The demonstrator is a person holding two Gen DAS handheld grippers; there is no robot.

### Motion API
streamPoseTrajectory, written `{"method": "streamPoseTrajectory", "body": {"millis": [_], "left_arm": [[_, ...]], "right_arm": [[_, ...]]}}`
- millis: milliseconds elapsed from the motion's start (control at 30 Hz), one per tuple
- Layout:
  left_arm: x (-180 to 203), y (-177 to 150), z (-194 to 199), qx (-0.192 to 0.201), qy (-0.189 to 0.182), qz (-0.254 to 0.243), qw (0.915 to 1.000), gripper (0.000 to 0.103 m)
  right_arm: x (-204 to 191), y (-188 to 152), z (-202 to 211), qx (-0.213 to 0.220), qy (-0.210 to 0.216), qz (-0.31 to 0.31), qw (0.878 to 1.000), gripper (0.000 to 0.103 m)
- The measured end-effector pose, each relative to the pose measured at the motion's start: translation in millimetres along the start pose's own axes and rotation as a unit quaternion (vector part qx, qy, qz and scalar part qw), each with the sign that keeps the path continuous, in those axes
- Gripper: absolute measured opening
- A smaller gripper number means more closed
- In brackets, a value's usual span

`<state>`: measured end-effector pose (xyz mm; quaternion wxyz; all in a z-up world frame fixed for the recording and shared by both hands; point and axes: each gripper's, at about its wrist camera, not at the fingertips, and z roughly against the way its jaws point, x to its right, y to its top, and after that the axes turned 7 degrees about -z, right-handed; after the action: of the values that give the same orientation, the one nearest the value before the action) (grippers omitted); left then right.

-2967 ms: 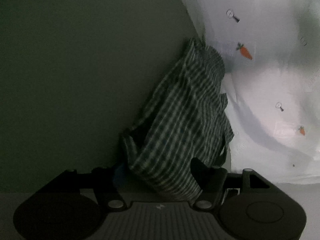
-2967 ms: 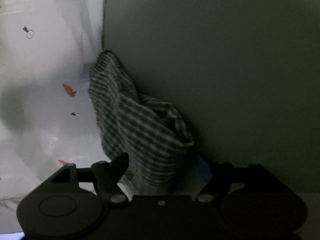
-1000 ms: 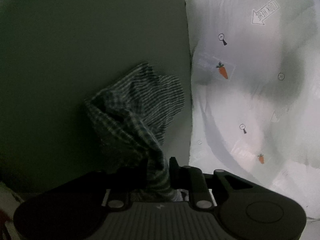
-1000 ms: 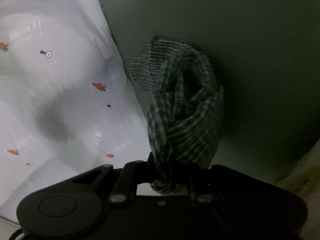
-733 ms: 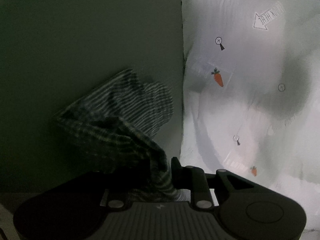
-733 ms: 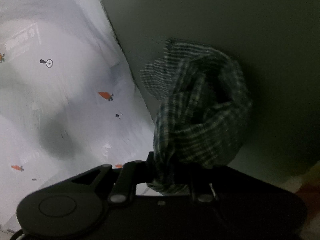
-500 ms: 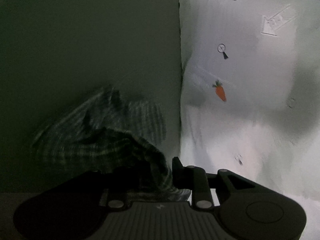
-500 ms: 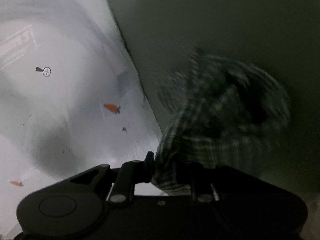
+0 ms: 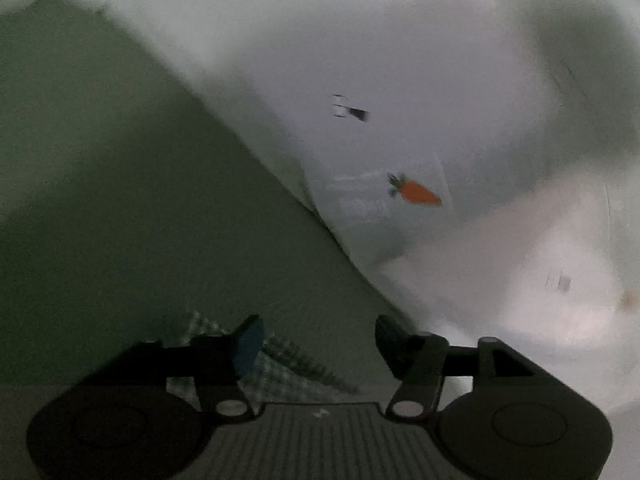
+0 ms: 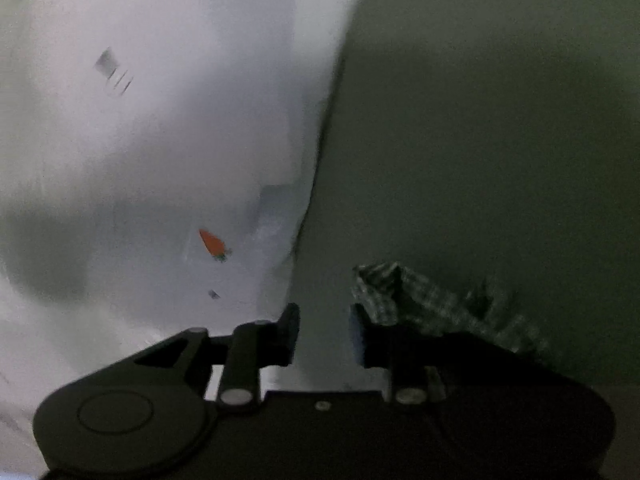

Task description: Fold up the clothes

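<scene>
Checked cloth (image 9: 280,372), green and white, low in the left wrist view, lying on the dark green surface (image 9: 120,200) just behind and under the left gripper's near finger. Only a small rumpled patch visible there, at the lower centre-left of the frame, the rest hidden by the gripper body. Same cloth (image 10: 448,304) in the right wrist view at the lower right, bunched and blurred, beside and partly behind the right-hand finger, resting on the green surface (image 10: 480,120).

Left gripper (image 9: 318,340) spread wide, nothing between the fingers; blue pad (image 9: 248,344) on the left-hand finger showing, cloth touching or just behind that finger, not pinched. Right gripper (image 10: 324,332) likewise parted, gap narrower, empty green surface showing through it; blue-edged pad (image 10: 357,336) close against the edge of the cloth, though contact not certain through the blur.

Beyond the cloth, white printed sheet (image 9: 440,120) filling the upper right of the left view, meeting the green surface along a diagonal edge from upper left to lower centre. Orange carrot print (image 9: 416,192) at the right of centre, a small dark mark above it, smeared by motion. In the right view, same sheet (image 10: 140,160) across the left half, edge running down to the gripper; carrot print (image 10: 214,244) at lower centre-left. Soft grey shadows over the sheet in both views.
</scene>
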<state>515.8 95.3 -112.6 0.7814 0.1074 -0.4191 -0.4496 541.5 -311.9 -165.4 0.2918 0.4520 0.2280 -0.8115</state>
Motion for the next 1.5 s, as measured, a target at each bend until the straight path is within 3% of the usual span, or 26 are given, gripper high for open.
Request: {"method": "streamPoseTrajectory", "body": {"millis": [100,233,333,400,533,567,667,767,867,933,967,1033,1067,1167,1333,1367,1400,1433,1500], "left_arm": [[4.7,-15.6,2.2,-0.022,0.032,-0.065,0.9971,0.069],[4.9,-40.2,7.2,-0.054,0.075,-0.144,0.9852,0.069],[0.9,-61.4,11.1,-0.077,0.103,-0.183,0.9747,0.069],[-5.0,-71.2,12.2,-0.090,0.112,-0.186,0.9719,0.069],[-19.1,-83.5,11.7,-0.110,0.113,-0.154,0.9754,0.069],[-21.9,-85.5,11.6,-0.112,0.111,-0.147,0.9765,0.069],[-24.1,-86.7,14.0,-0.111,0.107,-0.141,0.9779,0.070],[-21.2,-85.3,17.0,-0.103,0.108,-0.156,0.9764,0.070],[-19.7,-92.7,16.6,-0.102,0.111,-0.171,0.9737,0.071],[-22.3,-98.9,17.2,-0.108,0.117,-0.171,0.9723,0.071],[-23.9,-99.9,17.1,-0.110,0.116,-0.168,0.9727,0.071],[-26.8,-100.9,17.4,-0.112,0.115,-0.163,0.9734,0.073],[-28.0,-99.8,18.7,-0.112,0.113,-0.162,0.9739,0.074],[-32.0,-98.6,19.8,-0.114,0.112,-0.159,0.9742,0.075],[-35.7,-95.6,19.8,-0.118,0.110,-0.155,0.9747,0.075],[-35.2,-94.9,19.2,-0.117,0.112,-0.158,0.9741,0.075],[-34.6,-94.8,18.8,-0.117,0.114,-0.159,0.9737,0.075],[-34.4,-95.0,19.1,-0.116,0.115,-0.161,0.9733,0.076],[-34.1,-95.5,20.2,-0.115,0.116,-0.162,0.9733,0.076]], "right_arm": [[-16.3,-20.0,2.9,0.006,-0.048,0.131,0.990,0.043],[-26.3,-53.8,1.1,-0.006,-0.105,0.283,0.953,0.043],[-23.4,-76.3,-1.2,-0.021,-0.130,0.358,0.925,0.043],[-20.4,-83.9,-5.2,-0.025,-0.133,0.373,0.918,0.045],[-14.1,-94.4,-14.8,-0.030,-0.132,0.386,0.913,0.050],[-12.7,-95.6,-16.7,-0.031,-0.133,0.386,0.912,0.045],[-8.1,-95.9,-14.7,-0.031,-0.138,0.379,0.915,0.008],[-15.0,-102.0,7.9,0.006,-0.133,0.385,0.913,0.002],[-16.2,-110.1,18.1,0.050,-0.190,0.420,0.886,0.000],[-6.5,-105.9,16.1,0.057,-0.227,0.423,0.876,0.000],[-2.3,-101.9,16.7,0.056,-0.229,0.413,0.880,0.000],[-0.1,-93.6,24.3,0.051,-0.198,0.380,0.902,0.004],[-1.8,-92.3,24.4,0.046,-0.182,0.373,0.909,0.011],[-5.6,-93.1,9.1,0.026,-0.173,0.375,0.910,0.048],[-11.8,-94.5,-16.3,-0.008,-0.157,0.380,0.912,0.046],[-9.9,-94.0,-21.1,-0.014,-0.156,0.377,0.913,0.040],[-7.1,-93.1,-22.6,-0.015,-0.157,0.373,0.914,0.013],[-6.4,-92.7,-21.3,-0.012,-0.158,0.372,0.915,0.007],[-4.9,-92.0,-18.6,-0.008,-0.160,0.369,0.915,0.005]]}}
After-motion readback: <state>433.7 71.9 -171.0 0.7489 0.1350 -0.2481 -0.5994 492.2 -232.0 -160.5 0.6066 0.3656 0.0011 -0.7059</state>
